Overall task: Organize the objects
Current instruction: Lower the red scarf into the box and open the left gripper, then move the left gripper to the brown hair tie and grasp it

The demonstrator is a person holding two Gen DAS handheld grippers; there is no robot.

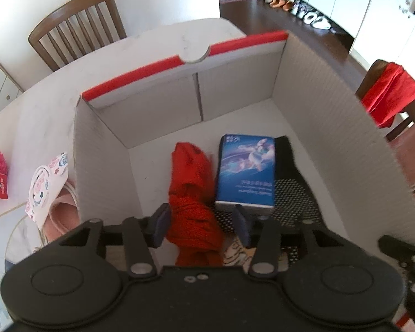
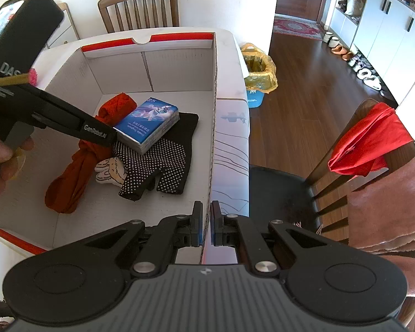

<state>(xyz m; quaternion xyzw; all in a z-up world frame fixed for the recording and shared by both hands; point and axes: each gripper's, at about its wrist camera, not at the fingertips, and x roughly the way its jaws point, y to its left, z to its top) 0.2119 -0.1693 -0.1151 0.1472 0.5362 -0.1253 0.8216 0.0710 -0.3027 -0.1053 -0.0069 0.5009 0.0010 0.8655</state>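
Red cloth (image 1: 192, 193) between left tool (image 1: 202, 221) fingers, unpinched

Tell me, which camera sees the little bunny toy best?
The right wrist view: the bunny toy lies in plain sight between the red cloth and the dotted black glove. In the left wrist view only a scrap shows, behind the left tool.

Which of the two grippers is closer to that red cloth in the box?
Left. The left gripper hangs right over the red cloth, jaws open on either side of it. The right gripper is off at the box's side wall, clamped on its edge.
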